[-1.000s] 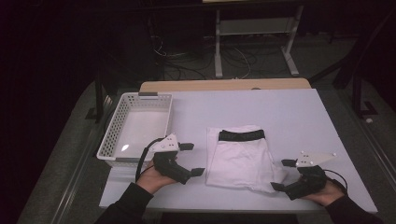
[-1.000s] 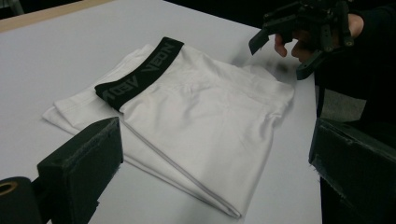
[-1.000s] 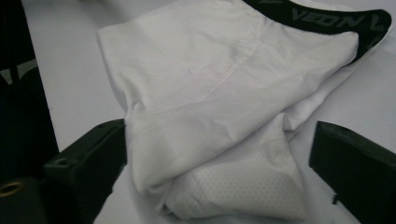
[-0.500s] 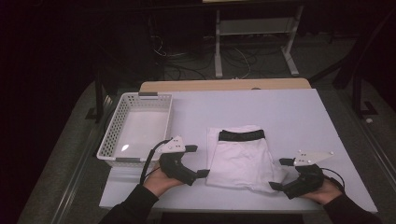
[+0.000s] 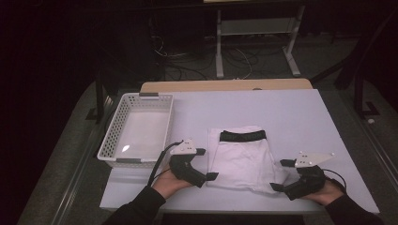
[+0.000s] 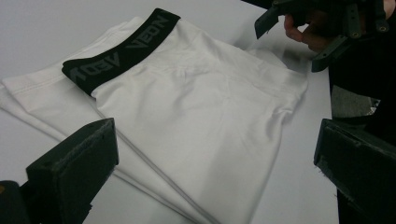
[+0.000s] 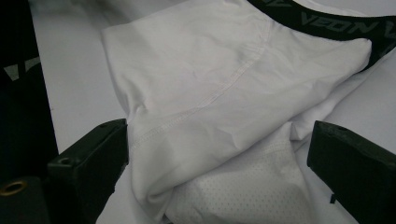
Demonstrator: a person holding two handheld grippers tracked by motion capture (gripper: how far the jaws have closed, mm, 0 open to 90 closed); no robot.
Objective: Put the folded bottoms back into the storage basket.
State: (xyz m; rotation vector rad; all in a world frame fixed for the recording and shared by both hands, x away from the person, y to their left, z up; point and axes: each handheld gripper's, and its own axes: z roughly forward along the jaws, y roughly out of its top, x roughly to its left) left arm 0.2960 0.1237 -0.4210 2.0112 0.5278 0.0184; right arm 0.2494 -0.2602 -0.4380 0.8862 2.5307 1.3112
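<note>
From my feed the room is dark beyond the lit white counter (image 5: 291,117). Ahead of the fingers, a wooden board (image 5: 225,85) edges its far side; past it, cables (image 5: 187,61) sprawl on grey floor beneath a pale metal stand (image 5: 256,33).

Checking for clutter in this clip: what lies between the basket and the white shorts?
In the high view, bare table lies between the basket and the white shorts; the left hand-held gripper sits at the near end of that gap, jaws open.
</note>
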